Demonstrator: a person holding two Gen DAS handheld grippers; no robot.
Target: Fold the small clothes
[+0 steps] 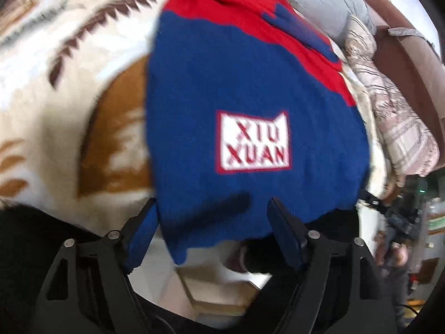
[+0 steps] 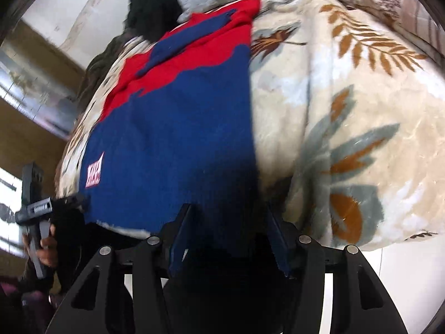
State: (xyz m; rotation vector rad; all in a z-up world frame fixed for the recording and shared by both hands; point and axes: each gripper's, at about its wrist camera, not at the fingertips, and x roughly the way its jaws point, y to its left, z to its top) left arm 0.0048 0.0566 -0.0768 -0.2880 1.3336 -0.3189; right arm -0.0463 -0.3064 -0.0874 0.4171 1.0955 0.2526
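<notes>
Lying flat on a plush leaf-print blanket (image 2: 347,111): one knit sweater (image 1: 222,83), blue body, red top, white patch (image 1: 253,142), hem at the near edge. Two grippers; left gripper (image 1: 212,208) and right gripper (image 2: 229,214) each spread wide, hem between fingers, unpinched. Motion blur softens detail.

Motion blur softens the sweater (image 1: 222,83) and blanket (image 1: 55,69) in both views. The patch (image 2: 94,174) lettering is unreadable in the right view. The sweater's near hem hides behind 2 fingers (image 2: 180,236).
</notes>
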